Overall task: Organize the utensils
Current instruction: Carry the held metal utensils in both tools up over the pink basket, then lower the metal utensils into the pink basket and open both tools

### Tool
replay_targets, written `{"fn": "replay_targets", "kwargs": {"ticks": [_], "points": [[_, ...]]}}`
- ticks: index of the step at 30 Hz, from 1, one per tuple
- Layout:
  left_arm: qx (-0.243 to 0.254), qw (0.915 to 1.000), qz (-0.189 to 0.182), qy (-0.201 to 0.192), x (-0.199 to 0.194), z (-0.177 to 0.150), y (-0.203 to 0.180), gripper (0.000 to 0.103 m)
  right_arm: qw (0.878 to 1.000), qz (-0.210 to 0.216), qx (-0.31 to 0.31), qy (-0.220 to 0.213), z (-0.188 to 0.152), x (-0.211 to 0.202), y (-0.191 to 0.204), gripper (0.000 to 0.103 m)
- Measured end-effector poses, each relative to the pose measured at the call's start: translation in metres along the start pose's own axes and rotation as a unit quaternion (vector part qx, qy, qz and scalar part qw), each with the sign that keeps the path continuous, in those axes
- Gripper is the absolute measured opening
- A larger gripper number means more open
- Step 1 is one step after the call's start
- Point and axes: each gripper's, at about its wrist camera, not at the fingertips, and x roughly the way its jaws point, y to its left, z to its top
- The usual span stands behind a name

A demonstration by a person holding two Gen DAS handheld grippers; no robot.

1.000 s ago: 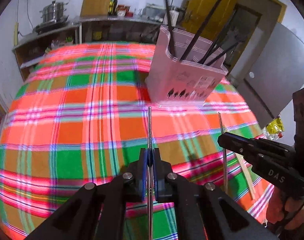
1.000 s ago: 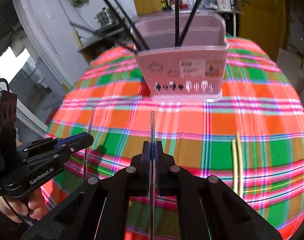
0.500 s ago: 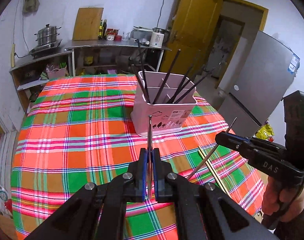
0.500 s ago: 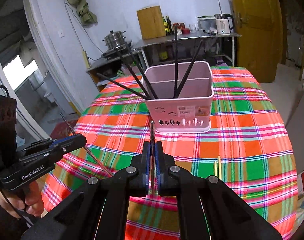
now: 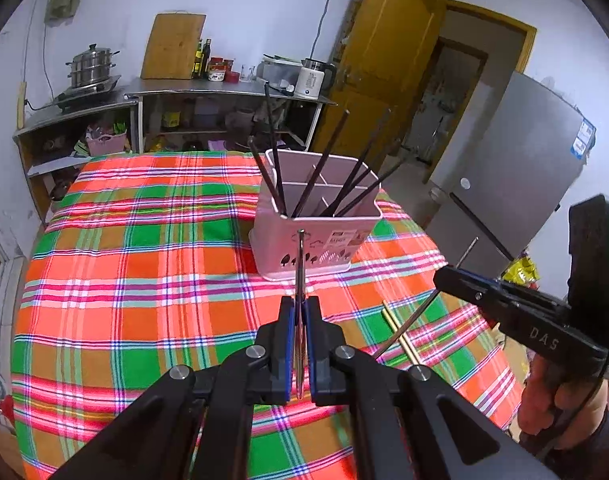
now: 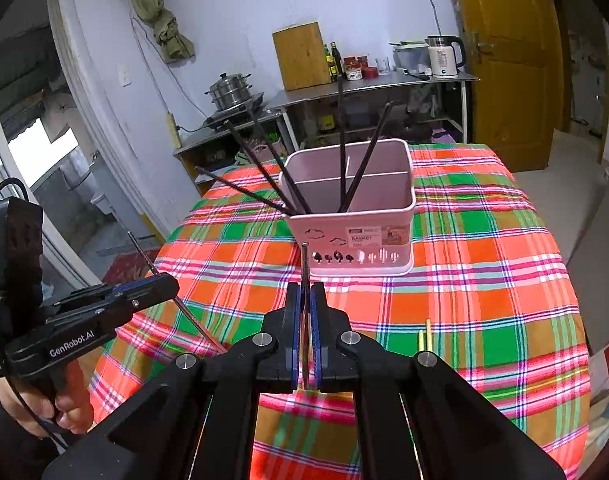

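Your left gripper (image 5: 299, 308) is clenched on a thin metal chopstick (image 5: 300, 264) that points at the pink utensil basket (image 5: 316, 240). Your right gripper (image 6: 304, 296) is likewise clamped on a second metal chopstick (image 6: 304, 264). The basket stands on the plaid tablecloth (image 5: 144, 280), well beyond both sets of fingertips, with dark chopsticks (image 5: 316, 172) leaning in its near compartments.

The left wrist view alone shows the grey refrigerator (image 5: 516, 184) and the full length of the yellow chopsticks (image 5: 400, 340) lying on the cloth to the right. The right wrist view shows only their tips (image 6: 424, 334), plus the window side of the room.
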Motion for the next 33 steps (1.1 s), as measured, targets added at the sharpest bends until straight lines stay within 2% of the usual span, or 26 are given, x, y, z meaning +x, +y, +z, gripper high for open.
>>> {"fn": "replay_targets", "kwargs": {"ticks": [9, 14, 20, 28, 33], "points": [[-0.038, 0.9988, -0.029, -0.008, 0.019, 0.039, 0.007, 0.005, 1.0, 0.001, 0.013, -0.019, 0.024, -0.001, -0.013, 0.004], [-0.045, 0.9981, -0.04, -0.013, 0.03, 0.069, 0.002, 0.005, 0.999, 0.001, 0.009, -0.036, 0.047, -0.002, -0.017, 0.004], [-0.04, 0.997, -0.051, -0.041, 0.029, 0.106, -0.006, 0.005, 0.998, 0.005, 0.007, -0.064, 0.076, -0.006, -0.017, 0.004], [-0.035, 0.9962, -0.045, -0.067, 0.034, 0.144, -0.007, 0.005, 0.995, 0.014, 0.019, -0.097, 0.11, -0.004, -0.021, 0.004], [-0.034, 0.9965, -0.037, -0.067, 0.047, 0.152, -0.003, 0.005, 0.994, 0.017, 0.025, -0.106, 0.122, 0.005, -0.023, 0.004]]}}
